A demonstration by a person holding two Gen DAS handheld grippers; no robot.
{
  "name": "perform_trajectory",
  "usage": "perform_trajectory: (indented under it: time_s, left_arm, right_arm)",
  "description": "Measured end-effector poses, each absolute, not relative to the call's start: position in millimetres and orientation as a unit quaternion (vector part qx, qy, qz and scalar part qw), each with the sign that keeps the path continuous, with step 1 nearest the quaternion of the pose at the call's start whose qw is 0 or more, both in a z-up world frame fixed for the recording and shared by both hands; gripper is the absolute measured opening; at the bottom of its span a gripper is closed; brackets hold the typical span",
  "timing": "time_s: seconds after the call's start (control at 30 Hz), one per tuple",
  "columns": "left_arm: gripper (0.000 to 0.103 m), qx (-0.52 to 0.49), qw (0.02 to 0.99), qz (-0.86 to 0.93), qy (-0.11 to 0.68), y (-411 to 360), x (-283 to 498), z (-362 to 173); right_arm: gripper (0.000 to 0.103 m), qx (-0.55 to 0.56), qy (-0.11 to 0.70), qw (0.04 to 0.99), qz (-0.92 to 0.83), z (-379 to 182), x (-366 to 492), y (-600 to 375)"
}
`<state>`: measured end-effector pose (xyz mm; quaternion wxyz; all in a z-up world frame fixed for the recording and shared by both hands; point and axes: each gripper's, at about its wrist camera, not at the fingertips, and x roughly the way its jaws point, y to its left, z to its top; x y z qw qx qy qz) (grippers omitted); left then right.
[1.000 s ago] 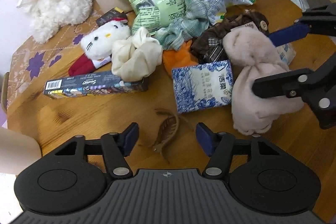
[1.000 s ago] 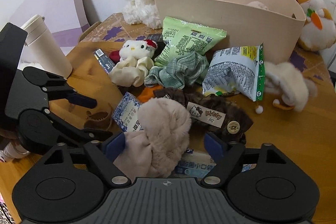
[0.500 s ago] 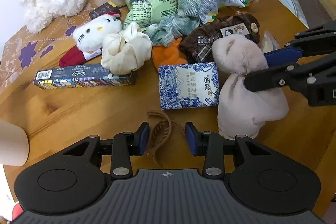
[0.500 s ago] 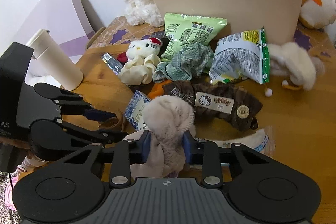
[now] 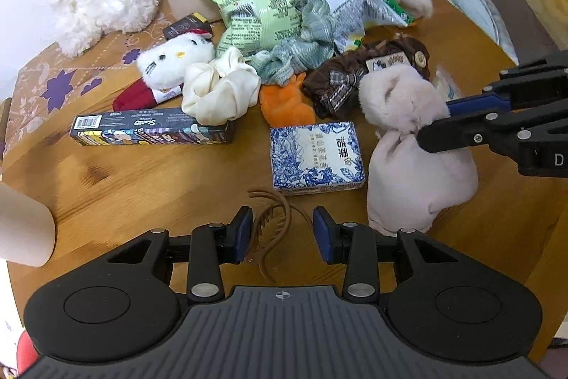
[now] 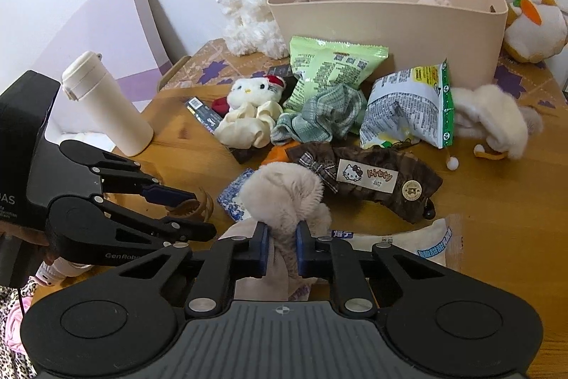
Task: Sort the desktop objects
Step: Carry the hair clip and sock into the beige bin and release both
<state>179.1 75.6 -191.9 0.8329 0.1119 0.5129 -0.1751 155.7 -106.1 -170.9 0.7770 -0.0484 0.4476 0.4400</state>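
Right gripper [image 6: 280, 249]: we find its jaws closed on the narrow waist of the beige plush pouch [image 5: 411, 144], pinching the fabric between both blue pads. The pouch stands roughly upright on the wooden table [image 5: 142, 173], its long axis near vertical, with the fluffy gathered top above the grip and the smooth, rounded body below. In the right wrist view, we see the fluffy top just ahead of the fingertips.

Left gripper [image 5: 283, 229]: we find its jaws partly open, straddling the brown hair claw [image 5: 273, 215]; the left pad is touching or nearly touching the claw, and the right pad stands apart. The claw lies flat, its long axis running away from the gripper.

The blue-and-white tissue pack [image 5: 316, 158] lies just beside the pouch, and the beige storage bin [image 6: 383, 23] stands at the far table edge.
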Motion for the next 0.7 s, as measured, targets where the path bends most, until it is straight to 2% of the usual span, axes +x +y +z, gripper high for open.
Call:
perform_trajectory:
  time_s: [0.33, 0.7]
  left_arm:
    - [0.038, 0.101, 0.859, -0.191, 0.464, 78, 168, -156]
    - [0.038, 0.113, 0.885, -0.184, 0.412, 82, 193, -115]
  right_arm:
    - [0.013, -0.008, 0.425, 0.79, 0.441, -143, 161, -128]
    - [0.014, 0.048, 0.398, 0.827, 0.395, -112, 211, -162]
